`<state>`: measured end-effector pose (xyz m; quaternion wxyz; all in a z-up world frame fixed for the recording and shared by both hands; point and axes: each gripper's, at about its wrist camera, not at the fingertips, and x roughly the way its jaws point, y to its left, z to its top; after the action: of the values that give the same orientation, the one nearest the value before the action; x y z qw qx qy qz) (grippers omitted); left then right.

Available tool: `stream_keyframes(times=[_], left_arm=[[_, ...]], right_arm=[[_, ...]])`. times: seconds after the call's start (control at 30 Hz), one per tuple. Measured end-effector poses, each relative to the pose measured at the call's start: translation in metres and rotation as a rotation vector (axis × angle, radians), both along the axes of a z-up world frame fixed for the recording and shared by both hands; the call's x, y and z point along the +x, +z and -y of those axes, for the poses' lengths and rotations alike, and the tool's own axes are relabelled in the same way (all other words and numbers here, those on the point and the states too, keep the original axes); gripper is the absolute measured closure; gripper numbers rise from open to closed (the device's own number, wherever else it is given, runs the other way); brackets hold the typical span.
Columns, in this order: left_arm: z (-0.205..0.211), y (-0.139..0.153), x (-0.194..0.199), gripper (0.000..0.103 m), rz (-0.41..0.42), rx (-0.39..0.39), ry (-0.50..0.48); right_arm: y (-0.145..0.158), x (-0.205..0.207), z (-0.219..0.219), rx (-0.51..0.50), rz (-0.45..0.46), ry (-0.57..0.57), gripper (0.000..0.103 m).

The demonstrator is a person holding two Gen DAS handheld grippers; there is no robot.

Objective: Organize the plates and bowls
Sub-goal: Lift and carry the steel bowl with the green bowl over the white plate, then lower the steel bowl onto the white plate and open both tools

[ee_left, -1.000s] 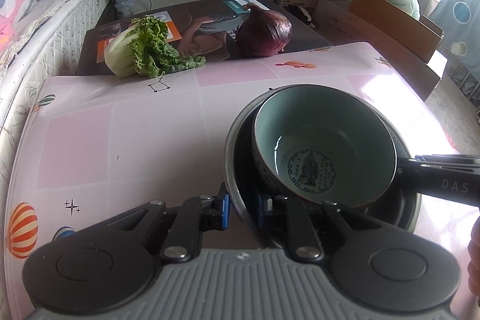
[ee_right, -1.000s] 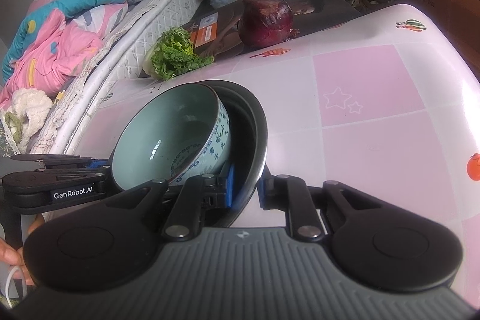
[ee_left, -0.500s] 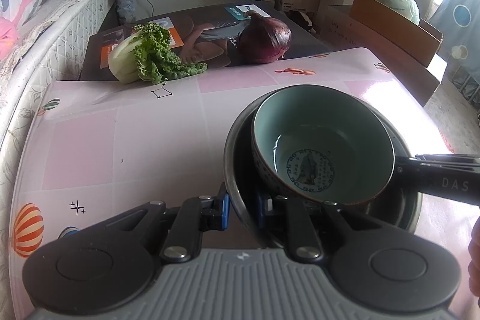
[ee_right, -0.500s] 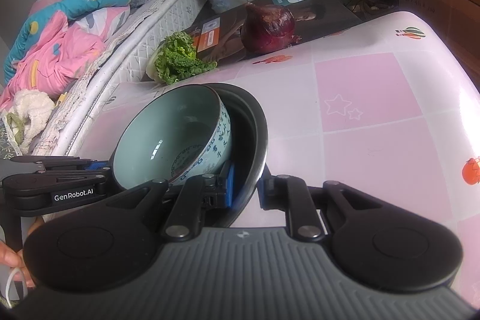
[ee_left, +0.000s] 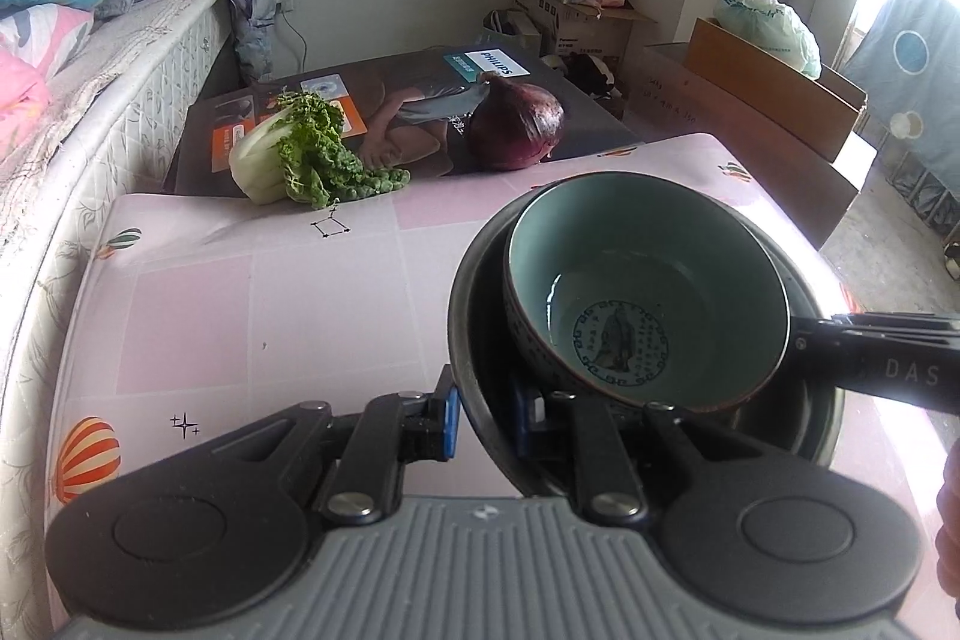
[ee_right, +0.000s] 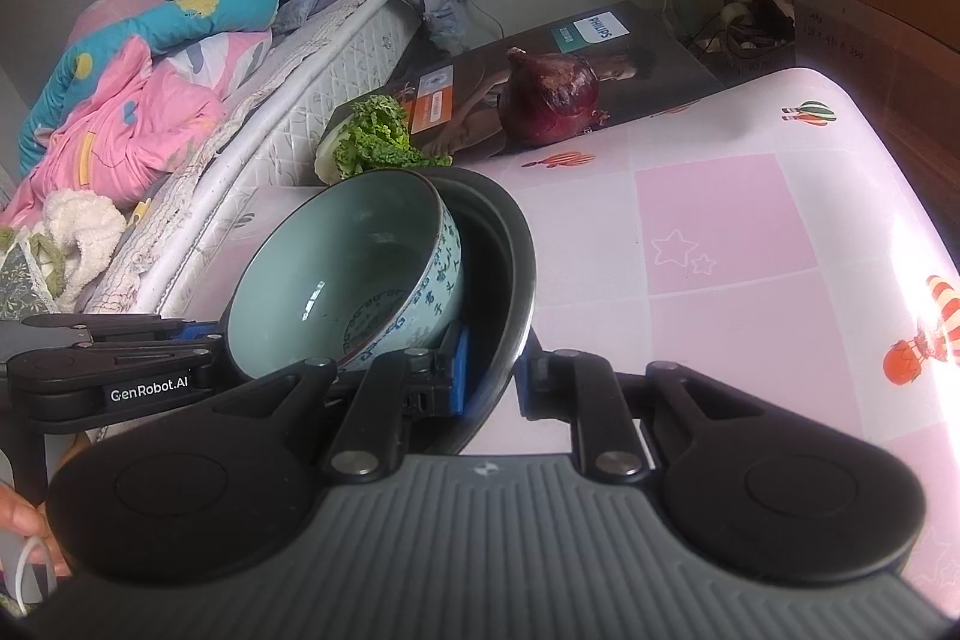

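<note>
A pale green ceramic bowl (ee_left: 648, 292) with a blue emblem inside sits tilted in a dark metal plate (ee_left: 474, 334). My left gripper (ee_left: 486, 415) is shut on the near rim of the dark plate. My right gripper (ee_right: 489, 379) is shut on the opposite rim of the same plate (ee_right: 510, 292), with the bowl (ee_right: 348, 274) leaning inside it. Both grippers hold the plate above the pink table (ee_left: 240, 316). The right gripper also shows in the left wrist view (ee_left: 876, 364), the left gripper in the right wrist view (ee_right: 114, 370).
A leafy cabbage (ee_left: 300, 154) and a large purple onion (ee_left: 516, 127) lie on a dark Philips box (ee_left: 414, 100) at the table's far edge. A bed (ee_right: 180, 112) with bedding runs along the left. Cardboard boxes (ee_left: 762, 100) stand at the far right.
Both grippers have carried the plate and bowl slightly back and up from the table's far edge; the grip on the rim is unchanged.
</note>
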<state>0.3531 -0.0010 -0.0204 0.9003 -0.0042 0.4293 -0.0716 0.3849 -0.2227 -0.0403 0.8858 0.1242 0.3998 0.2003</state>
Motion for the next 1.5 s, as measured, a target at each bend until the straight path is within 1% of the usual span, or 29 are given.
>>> stream_keyframes(times=[0.2,0.27,0.37,0.57,0.7,0.8,0.9,1.0,1.1,1.13,1.2,1.27,1.33,1.4,1.43,1.47,1.5], left_arm=[[-0.001,0.032,-0.034,0.086,0.046,-0.015,-0.009],[-0.001,0.039,-0.048,0.086,0.055,-0.020,-0.010],[-0.004,0.044,-0.069,0.087,0.045,-0.043,-0.005],[-0.008,0.036,-0.115,0.090,0.028,-0.040,0.007],[-0.011,0.022,-0.140,0.091,0.003,-0.039,0.022],[-0.010,0.009,-0.151,0.091,-0.021,-0.026,0.028],[-0.011,-0.005,-0.155,0.090,-0.052,-0.028,0.035],[-0.016,-0.007,-0.162,0.090,-0.042,-0.041,0.039],[-0.024,-0.004,-0.167,0.089,-0.039,-0.081,0.042],[-0.026,-0.001,-0.169,0.088,-0.030,-0.094,0.045],[-0.029,0.004,-0.175,0.079,-0.011,-0.100,0.047],[-0.032,0.010,-0.182,0.061,0.021,-0.103,0.051],[-0.036,0.015,-0.192,0.056,0.052,-0.108,0.058],[-0.041,0.020,-0.202,0.051,0.073,-0.118,0.065],[-0.044,0.021,-0.207,0.047,0.081,-0.127,0.072],[-0.046,0.022,-0.211,0.044,0.087,-0.132,0.079],[-0.051,0.023,-0.217,0.043,0.096,-0.140,0.094]], right_arm=[[0.037,-0.039,0.003,0.001,0.025,0.006,0.088],[0.044,-0.055,0.005,0.005,0.022,0.012,0.088],[0.047,-0.080,0.007,0.015,0.002,0.019,0.087],[0.033,-0.136,0.006,0.029,-0.067,0.042,0.086],[0.012,-0.165,0.001,0.023,-0.114,0.046,0.086],[-0.004,-0.178,-0.001,0.008,-0.148,0.046,0.086],[-0.021,-0.185,-0.002,0.007,-0.179,0.046,0.086],[-0.023,-0.191,-0.004,0.004,-0.169,0.056,0.086],[-0.019,-0.191,-0.008,-0.030,-0.161,0.068,0.085],[-0.018,-0.192,-0.009,-0.039,-0.160,0.068,0.085],[-0.012,-0.193,-0.009,-0.054,-0.147,0.060,0.082],[-0.007,-0.194,-0.005,-0.049,-0.136,0.047,0.080],[-0.004,-0.197,0.000,-0.025,-0.130,0.030,0.078],[-0.001,-0.202,0.008,-0.006,-0.109,-0.004,0.065],[0.001,-0.205,0.012,0.007,-0.095,-0.018,0.056],[0.003,-0.208,0.016,0.025,-0.085,-0.027,0.053],[0.003,-0.210,0.019,0.045,-0.083,-0.036,0.053]])
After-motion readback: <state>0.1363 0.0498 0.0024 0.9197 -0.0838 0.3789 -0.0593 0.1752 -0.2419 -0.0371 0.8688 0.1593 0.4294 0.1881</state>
